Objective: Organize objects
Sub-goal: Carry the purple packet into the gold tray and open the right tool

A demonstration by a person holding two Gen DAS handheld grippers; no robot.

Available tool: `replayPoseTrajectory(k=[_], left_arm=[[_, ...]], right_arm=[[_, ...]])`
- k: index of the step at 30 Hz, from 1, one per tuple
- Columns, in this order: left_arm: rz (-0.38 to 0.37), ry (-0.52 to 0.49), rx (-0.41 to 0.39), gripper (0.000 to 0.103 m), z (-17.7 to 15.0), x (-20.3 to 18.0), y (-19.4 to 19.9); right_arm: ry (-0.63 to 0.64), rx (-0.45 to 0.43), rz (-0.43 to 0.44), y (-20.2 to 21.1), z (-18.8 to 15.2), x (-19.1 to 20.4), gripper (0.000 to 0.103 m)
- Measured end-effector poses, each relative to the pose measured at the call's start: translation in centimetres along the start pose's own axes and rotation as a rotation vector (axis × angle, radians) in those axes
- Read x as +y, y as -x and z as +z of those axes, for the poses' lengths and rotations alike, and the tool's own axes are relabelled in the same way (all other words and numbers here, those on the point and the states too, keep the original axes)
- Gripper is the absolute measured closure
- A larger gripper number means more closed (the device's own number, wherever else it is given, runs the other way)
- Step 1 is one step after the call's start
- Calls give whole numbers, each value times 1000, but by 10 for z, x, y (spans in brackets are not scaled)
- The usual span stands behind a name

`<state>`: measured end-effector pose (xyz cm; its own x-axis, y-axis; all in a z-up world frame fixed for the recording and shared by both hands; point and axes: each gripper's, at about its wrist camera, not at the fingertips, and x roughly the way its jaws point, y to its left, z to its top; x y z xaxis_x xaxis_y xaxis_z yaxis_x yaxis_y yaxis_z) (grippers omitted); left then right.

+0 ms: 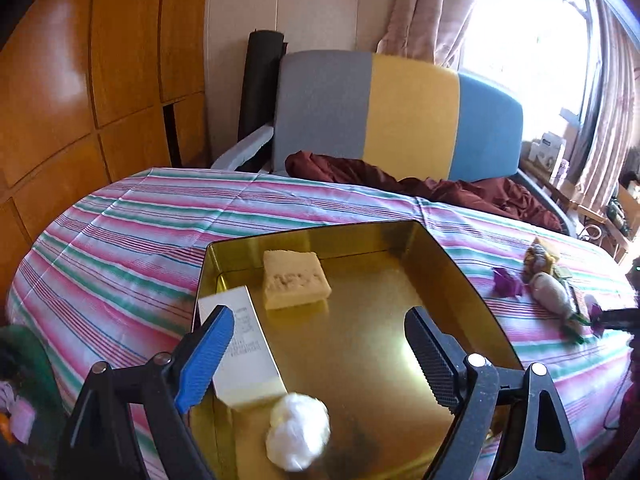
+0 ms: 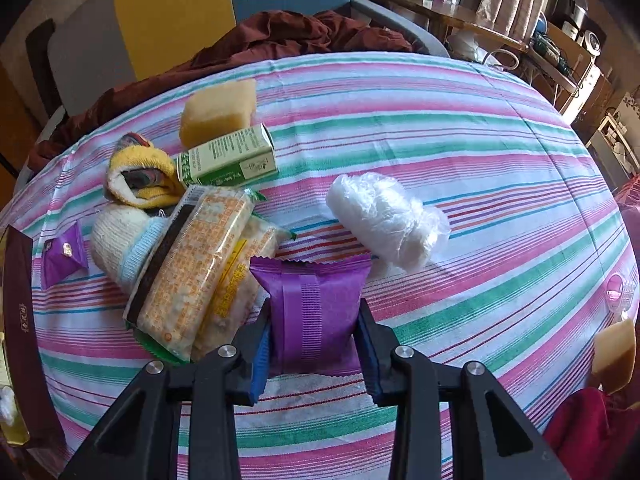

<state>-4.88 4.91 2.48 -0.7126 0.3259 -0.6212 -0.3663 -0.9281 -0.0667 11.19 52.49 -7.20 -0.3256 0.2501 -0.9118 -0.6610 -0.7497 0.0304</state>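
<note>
Right hand-held gripper [image 2: 316, 344] pinching purple packet [image 2: 316, 312], long axis along fingers. Gold tin [image 1: 452, 256] lies leftward, under left hand-held gripper [image 1: 320, 352], spread, empty.

Behind the desk's far edge stands a chair [image 1: 400, 120] with a grey, yellow and blue back, a dark red cloth [image 1: 440, 188] heaped on its seat. Wooden cupboards [image 1: 80, 80] line the left wall; bright daylight floods through the curtained window [image 1: 532, 32].

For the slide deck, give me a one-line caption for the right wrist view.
Right gripper grips a purple snack packet between its fingers above the striped tablecloth, beside piled snacks.
</note>
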Motion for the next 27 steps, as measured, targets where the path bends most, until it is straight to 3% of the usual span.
replayPoseTrajectory(k=[6, 7, 15, 19, 23, 27], left_arm=[[16, -27, -8, 12, -16, -5, 20], [22, -30, -7, 12, -18, -4, 21], [40, 17, 5, 12, -29, 13, 28], [43, 37, 4, 11, -33, 19, 31], [46, 58, 5, 11, -36, 26, 36], [58, 90, -2, 7, -38, 39, 42]], right_arm=[[8, -113, 90, 39, -6, 26, 67], [14, -124, 108, 28, 1, 39, 67], [239, -187, 282, 69, 0, 144, 67], [387, -158, 376, 76, -16, 212, 67], [501, -75, 468, 67, -36, 279, 67], [594, -7, 512, 54, -52, 341, 67]])
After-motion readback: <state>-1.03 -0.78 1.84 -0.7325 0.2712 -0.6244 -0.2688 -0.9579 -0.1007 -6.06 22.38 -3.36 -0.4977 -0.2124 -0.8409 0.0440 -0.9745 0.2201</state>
